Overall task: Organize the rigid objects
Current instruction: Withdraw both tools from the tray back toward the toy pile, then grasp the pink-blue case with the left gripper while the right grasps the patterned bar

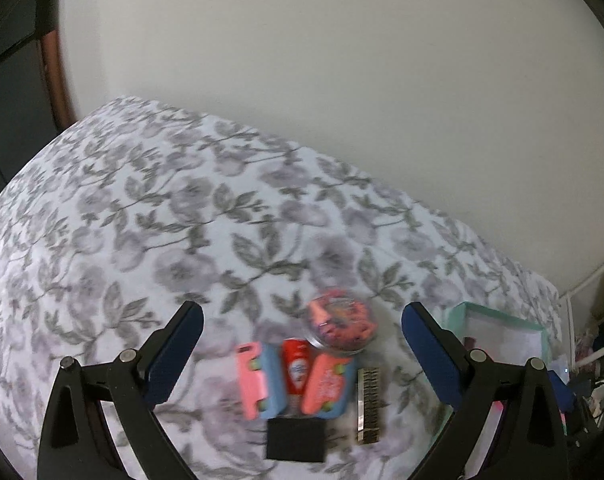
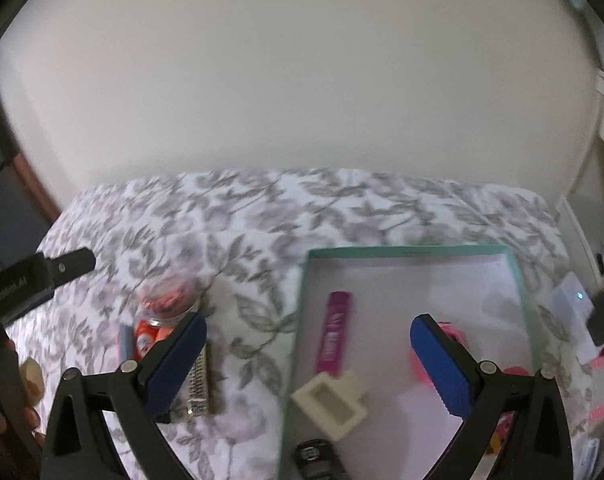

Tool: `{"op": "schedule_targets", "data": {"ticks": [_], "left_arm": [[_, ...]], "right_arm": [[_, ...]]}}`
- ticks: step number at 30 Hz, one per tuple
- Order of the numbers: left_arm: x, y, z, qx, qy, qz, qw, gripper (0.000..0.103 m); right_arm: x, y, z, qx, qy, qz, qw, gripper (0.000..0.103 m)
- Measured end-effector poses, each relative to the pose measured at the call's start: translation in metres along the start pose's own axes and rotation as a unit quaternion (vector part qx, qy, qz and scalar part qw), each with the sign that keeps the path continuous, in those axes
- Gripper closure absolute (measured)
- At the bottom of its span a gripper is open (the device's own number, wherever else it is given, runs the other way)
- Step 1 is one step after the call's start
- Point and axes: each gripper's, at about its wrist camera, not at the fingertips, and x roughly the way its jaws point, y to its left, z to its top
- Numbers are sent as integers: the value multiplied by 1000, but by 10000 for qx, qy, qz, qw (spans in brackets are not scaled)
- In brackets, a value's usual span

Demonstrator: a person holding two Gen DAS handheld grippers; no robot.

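Both empty: left tool spread wide above red tube on bed; right tool spread over teal box. Best gripped across tube's narrow sides, clear of jar.

The bed's far and left stretch lies open; a jar and toys crowd the near edge beside the box.
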Motion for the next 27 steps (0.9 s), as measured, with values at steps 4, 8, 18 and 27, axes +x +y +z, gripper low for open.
{"op": "schedule_targets", "data": {"ticks": [4,8,18,27], "left_arm": [[-4,19,2,-126,67,101,9998,4],[-3,33,0,-229,194,188,9994,4],[42,51,-18,-481,960,191,9940,4],[70,58,-33,-673,1339,59,9887,6]], "right_arm": [[6,18,-3,-156,123,191,9996,0],[10,35,-8,-296,271,470,9981,5],[46,59,-29,-426,904,792,9918,28],[78,71,-48,-583,1411,797,9851,49]]}}
